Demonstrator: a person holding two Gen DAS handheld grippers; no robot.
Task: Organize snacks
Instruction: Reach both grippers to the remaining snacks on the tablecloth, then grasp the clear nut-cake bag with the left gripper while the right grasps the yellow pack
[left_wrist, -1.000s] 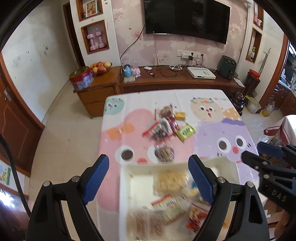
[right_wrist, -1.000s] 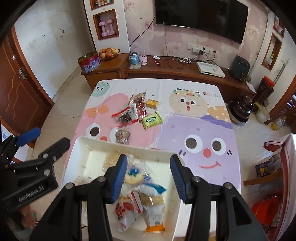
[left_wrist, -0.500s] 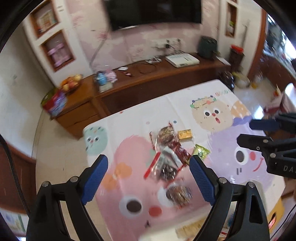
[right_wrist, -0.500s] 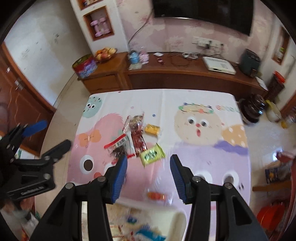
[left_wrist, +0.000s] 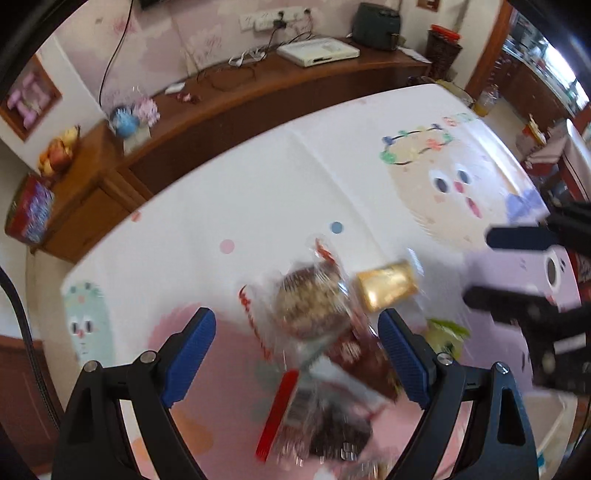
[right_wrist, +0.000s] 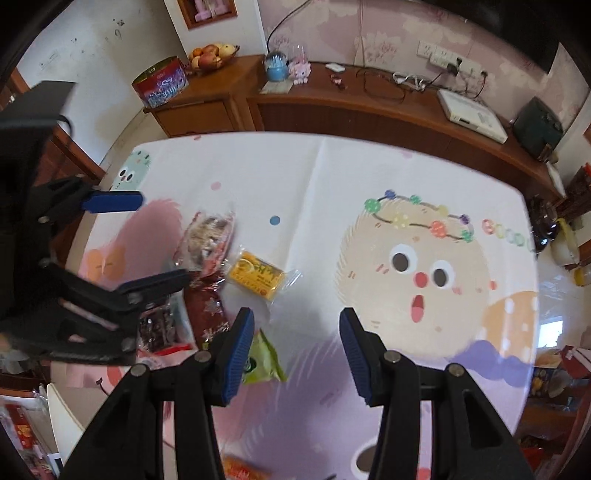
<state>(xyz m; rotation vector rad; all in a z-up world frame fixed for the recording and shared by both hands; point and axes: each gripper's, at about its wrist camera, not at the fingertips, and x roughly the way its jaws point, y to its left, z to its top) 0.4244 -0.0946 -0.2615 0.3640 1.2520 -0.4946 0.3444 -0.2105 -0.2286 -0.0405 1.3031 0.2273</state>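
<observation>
No brand or label could be read on any wrapper; motion blur smeared the print, and only the letters "GOOD" in coloured dots on the cartoon tablecloth (right_wrist: 332, 177) were partly legible at its right edge in the right wrist view.

A second earlier both grippers had hung over a white tray of packets at the near end of the table; by this moment they had swung forward and down over the loose snacks on the cloth, and only a corner of the white tray (right_wrist: 62, 413) remained in view at lower left in the right wrist view.

The left gripper (left_wrist: 295, 354) pointed steeply down with its blue pads spread wide apart, gripping nothing; a clear packet of round brown biscuits (left_wrist: 314, 299) and a dark red wrapper (left_wrist: 354, 354) lay on the cloth between and beyond them, with a red-edged bag of dark sweets (left_wrist: 317, 424) lower in frame. Whether the pads touched any packet could not be told through the blur.

The right gripper (right_wrist: 295, 343) also stood open and empty above bare purple cloth. A green packet (right_wrist: 264, 362) lay just beside its left pad, and a yellow packet (right_wrist: 258, 277) sat farther out, beside the biscuits.
</observation>
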